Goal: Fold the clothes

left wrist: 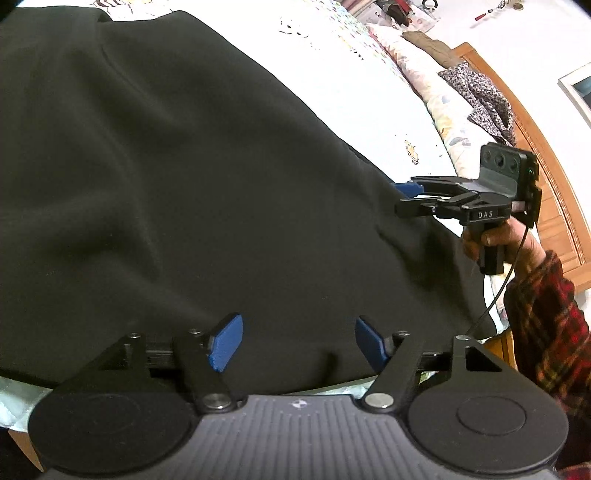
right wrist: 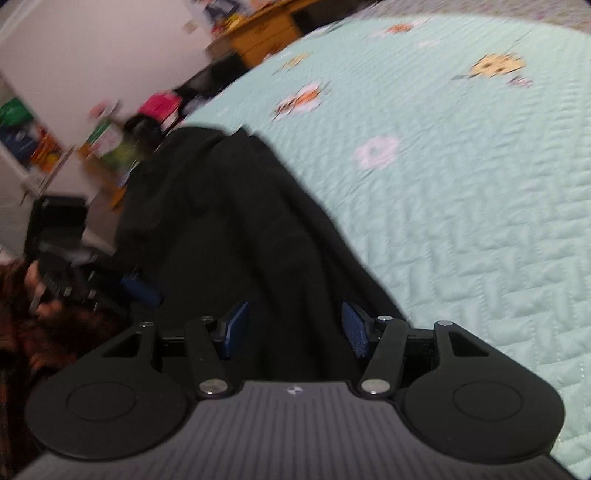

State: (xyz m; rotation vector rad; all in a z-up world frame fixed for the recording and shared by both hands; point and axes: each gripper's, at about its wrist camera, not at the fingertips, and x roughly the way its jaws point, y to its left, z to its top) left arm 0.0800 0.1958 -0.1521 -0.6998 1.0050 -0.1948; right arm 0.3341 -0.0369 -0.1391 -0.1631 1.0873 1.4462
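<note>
A large black garment (left wrist: pixel 177 192) lies spread over the bed and fills most of the left wrist view. My left gripper (left wrist: pixel 297 341) hovers open over its near hem, blue pads (left wrist: pixel 227 341) wide apart with only cloth beneath. My right gripper (left wrist: pixel 400 197), held by a hand in a red plaid sleeve, reaches in from the right at the garment's far edge. In the blurred right wrist view the right gripper (right wrist: pixel 293 326) is open above the black garment (right wrist: pixel 236 221); the left gripper (right wrist: pixel 136 288) shows dimly at the left.
The bed has a pale mint quilted cover (right wrist: pixel 461 184) with small animal prints. A wooden headboard (left wrist: pixel 532 177) with pillows and a floral cloth (left wrist: pixel 487 103) runs along the right. Cluttered shelves and a desk (right wrist: pixel 258 33) stand beyond the bed.
</note>
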